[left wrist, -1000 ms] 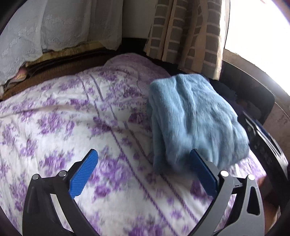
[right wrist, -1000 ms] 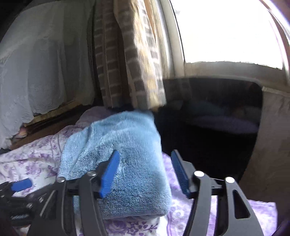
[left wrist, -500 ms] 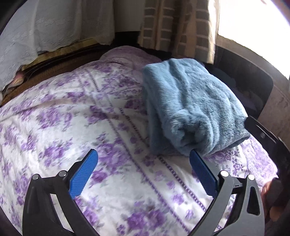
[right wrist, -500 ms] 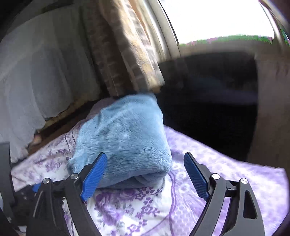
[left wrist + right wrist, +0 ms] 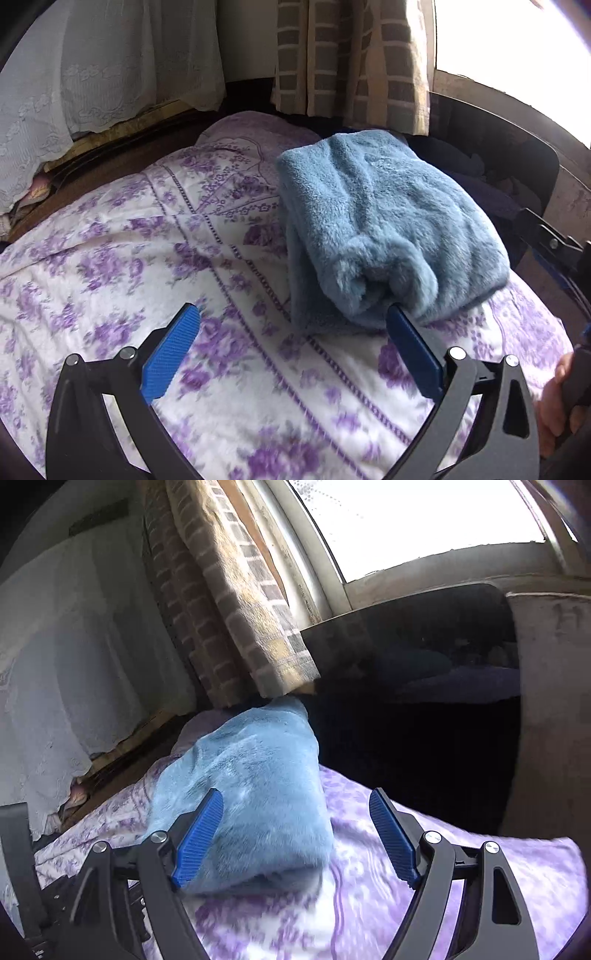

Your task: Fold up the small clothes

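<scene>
Blue fleece garment (image 5: 384, 221) folded at bed's (image 5: 147, 258) right edge; left gripper (image 5: 291, 350) and right gripper (image 5: 295, 834) both wide open, empty.

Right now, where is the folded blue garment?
The folded blue garment lies on the floral bedspread, right of centre in the left wrist view, below the checked curtain.

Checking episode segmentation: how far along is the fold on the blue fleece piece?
Done: the blue fleece garment lies folded into a compact bundle on the floral bedspread. In hand: nothing; left gripper and right gripper both open, empty. Left: no other unfolded clothes visible.
</scene>
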Demonstrator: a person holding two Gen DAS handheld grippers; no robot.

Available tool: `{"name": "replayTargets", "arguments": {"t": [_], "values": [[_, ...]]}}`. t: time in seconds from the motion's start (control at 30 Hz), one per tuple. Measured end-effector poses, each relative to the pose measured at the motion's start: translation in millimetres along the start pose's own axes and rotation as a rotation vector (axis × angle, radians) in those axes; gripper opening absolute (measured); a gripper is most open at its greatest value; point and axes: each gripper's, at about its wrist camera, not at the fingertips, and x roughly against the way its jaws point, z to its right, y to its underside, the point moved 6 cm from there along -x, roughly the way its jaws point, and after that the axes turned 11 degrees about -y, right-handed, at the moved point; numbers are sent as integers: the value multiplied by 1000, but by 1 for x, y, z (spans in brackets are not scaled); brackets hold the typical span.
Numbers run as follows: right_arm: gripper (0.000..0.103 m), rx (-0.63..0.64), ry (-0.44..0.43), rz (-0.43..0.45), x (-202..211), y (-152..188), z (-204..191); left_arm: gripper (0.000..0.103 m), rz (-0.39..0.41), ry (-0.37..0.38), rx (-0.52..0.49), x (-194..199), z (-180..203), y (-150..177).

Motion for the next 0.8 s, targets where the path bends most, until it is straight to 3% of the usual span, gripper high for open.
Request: {"name": "replayTargets", "arguments": {"t": [0.23, 0.3, 0.53, 0.8], "values": [[83, 60, 81, -27, 36, 28, -31, 98, 15, -21, -10, 32, -10, 19], [89, 76, 91, -20, 47, 32, -40, 98, 22, -13, 2, 44, -16, 23], [92, 101, 132, -37, 88, 48, -61, 98, 43, -13, 23, 81, -32, 35], [98, 163, 163, -23, 128, 45, -77, 98, 51, 18, 64, 123, -48, 41]]}}
